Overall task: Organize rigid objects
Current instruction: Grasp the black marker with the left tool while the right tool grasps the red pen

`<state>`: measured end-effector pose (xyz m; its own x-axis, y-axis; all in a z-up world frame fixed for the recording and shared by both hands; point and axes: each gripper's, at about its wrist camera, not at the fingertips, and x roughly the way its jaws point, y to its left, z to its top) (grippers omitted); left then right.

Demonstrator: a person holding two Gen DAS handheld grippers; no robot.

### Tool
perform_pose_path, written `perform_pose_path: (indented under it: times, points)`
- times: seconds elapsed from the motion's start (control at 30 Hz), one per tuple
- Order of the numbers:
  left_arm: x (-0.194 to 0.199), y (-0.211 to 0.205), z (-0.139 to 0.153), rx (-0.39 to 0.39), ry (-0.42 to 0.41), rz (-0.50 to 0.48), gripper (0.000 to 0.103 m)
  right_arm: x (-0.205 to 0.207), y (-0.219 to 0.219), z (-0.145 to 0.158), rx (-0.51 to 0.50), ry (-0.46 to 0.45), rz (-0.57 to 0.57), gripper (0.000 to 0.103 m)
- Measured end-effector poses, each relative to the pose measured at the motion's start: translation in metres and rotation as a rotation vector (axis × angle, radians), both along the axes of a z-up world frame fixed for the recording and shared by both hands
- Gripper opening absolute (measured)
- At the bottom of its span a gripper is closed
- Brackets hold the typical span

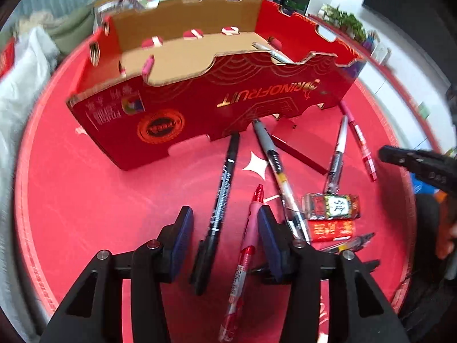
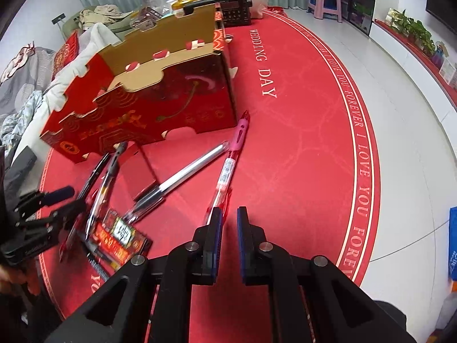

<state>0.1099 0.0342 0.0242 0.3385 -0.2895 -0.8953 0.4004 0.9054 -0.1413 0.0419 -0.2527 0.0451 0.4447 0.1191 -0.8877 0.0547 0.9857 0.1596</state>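
My left gripper (image 1: 225,220) points steeply down at the red mat (image 1: 100,200), its jaws roughly half apart and gripping nothing. Two pens lie on the mat in the gap between the blue pads (image 1: 182,240): a black marker (image 1: 220,200) nearer the left pad, and a red-and-pink pen (image 1: 245,243) whose upper barrel runs close along the right pad; I cannot tell whether that pad touches it.

My right gripper (image 2: 230,220) also tilts steeply down, its jaws drawn in to a narrow slit with nothing between them. Its left fingertip sits right at the lower end of a pink-capped red pen (image 2: 231,160); contact is unclear.

Just beyond the left gripper lies a clear pen with a grey cap (image 1: 271,160), with a flat red box (image 1: 302,148) beside it. Further right are a silver-barrelled pen (image 1: 338,154) and small printed packets (image 1: 331,205). Another pen (image 1: 351,241) pokes out from under the packets.

The red fruit carton (image 1: 200,108) stands open-topped at the far side of the mat, just past the pen tips, with one pen (image 1: 271,53) already resting inside against its near wall. The carton's near wall stands between the loose pens and its inside.
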Motion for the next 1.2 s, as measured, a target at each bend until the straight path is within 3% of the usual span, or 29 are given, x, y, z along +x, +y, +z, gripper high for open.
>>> perform_pose_path:
  times: [0.2, 0.27, 0.43, 0.57, 0.67, 0.73, 0.77, 0.87, 1.03, 1.2]
  points:
    - [0.002, 0.017, 0.001, -0.118, 0.031, 0.042, 0.051, 0.015, 0.009, 0.001, 0.008, 0.007, 0.006, 0.011]
    - [0.006, 0.021, 0.001, -0.118, 0.030, 0.061, 0.047, 0.019, 0.014, -0.001, 0.002, 0.008, 0.009, 0.011]
    - [0.011, 0.000, 0.001, 0.040, -0.001, -0.017, 0.043, 0.031, 0.023, -0.010, -0.043, 0.024, -0.009, 0.015]
    - [0.019, -0.003, -0.001, 0.050, -0.017, -0.031, 0.043, 0.038, 0.030, -0.013, -0.089, 0.028, 0.009, 0.018]
    - [0.017, -0.016, -0.003, 0.135, -0.053, -0.063, 0.041, 0.040, 0.031, -0.013, -0.096, 0.013, 0.016, 0.019]
    - [0.020, -0.018, -0.003, 0.120, -0.024, -0.038, 0.030, 0.039, 0.030, -0.013, -0.086, 0.004, 0.022, 0.019]
    - [0.017, -0.020, -0.002, 0.120, -0.022, -0.046, 0.013, 0.039, 0.029, -0.013, -0.079, 0.000, 0.028, 0.020]
    - [0.007, -0.027, -0.003, 0.135, -0.044, -0.024, 0.009, 0.035, 0.033, -0.013, -0.077, 0.012, 0.054, 0.020]
    - [-0.011, -0.014, -0.003, 0.051, 0.053, 0.052, 0.008, 0.006, 0.051, -0.012, -0.103, 0.043, 0.175, 0.019]
    - [-0.019, -0.003, -0.004, 0.028, 0.171, 0.018, 0.010, 0.003, 0.058, -0.012, -0.144, 0.124, 0.256, 0.019]
